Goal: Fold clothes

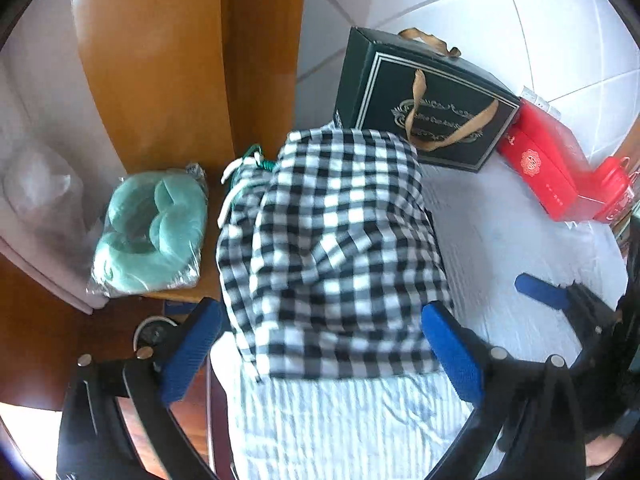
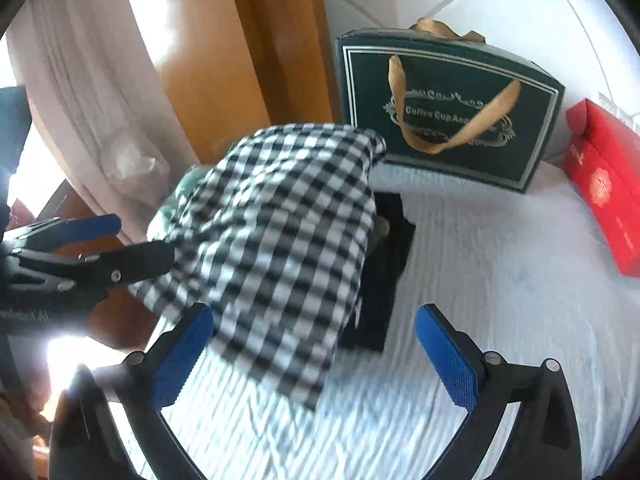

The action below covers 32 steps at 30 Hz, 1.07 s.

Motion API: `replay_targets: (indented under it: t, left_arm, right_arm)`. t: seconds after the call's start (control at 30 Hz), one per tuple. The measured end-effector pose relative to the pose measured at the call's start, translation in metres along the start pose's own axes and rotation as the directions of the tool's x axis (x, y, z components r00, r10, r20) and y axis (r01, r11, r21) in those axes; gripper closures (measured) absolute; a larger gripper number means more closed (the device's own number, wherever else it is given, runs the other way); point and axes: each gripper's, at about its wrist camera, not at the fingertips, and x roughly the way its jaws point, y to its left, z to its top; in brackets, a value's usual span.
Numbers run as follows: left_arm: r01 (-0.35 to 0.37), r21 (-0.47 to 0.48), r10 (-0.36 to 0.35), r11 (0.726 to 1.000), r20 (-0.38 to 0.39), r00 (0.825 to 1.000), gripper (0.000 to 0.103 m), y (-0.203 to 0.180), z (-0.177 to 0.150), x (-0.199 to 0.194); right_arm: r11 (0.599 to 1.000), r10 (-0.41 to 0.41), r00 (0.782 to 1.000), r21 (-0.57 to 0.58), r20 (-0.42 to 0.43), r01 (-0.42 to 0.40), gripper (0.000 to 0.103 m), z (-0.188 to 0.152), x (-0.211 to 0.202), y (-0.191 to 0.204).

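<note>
Both claws, left [image 1: 322, 354] and right [image 2: 314, 354], are wide open and hold nothing. The black-and-white checked cloth [image 1: 332, 248] lies heaped on the white striped bed sheet [image 2: 500, 264].

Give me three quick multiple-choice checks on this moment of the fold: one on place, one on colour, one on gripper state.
1. Where is the dark green cardboard gift box with tan ribbon handles?
A. Behind the black-and-white checked garment, at the far edge of the white striped bedsheet
B. Under the garment
C. On the wooden floor

2. What colour is the flat box to the right of the green one?
A. Yellow
B. Red
C. Blue

3. How do the jaws of the right gripper stand?
A. Shut on the garment
B. Shut on nothing
C. Open, gripping nothing

Answers:
1. A, it stands upright beyond the cloth on the sheet.
2. B, it is plainly red in both views.
3. C, its blue pads sit wide apart in the right wrist view.
</note>
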Motion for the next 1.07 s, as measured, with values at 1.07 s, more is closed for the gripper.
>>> replay_targets:
  t: [1.07]
  left_arm:
    - [-0.059,0.017,0.060,0.998,-0.038,0.997,0.001,-0.012,-0.023,-0.009]
  right_arm:
    - [0.999,-0.042,0.998,0.030,-0.037,0.043,0.001,-0.035,-0.012,0.003]
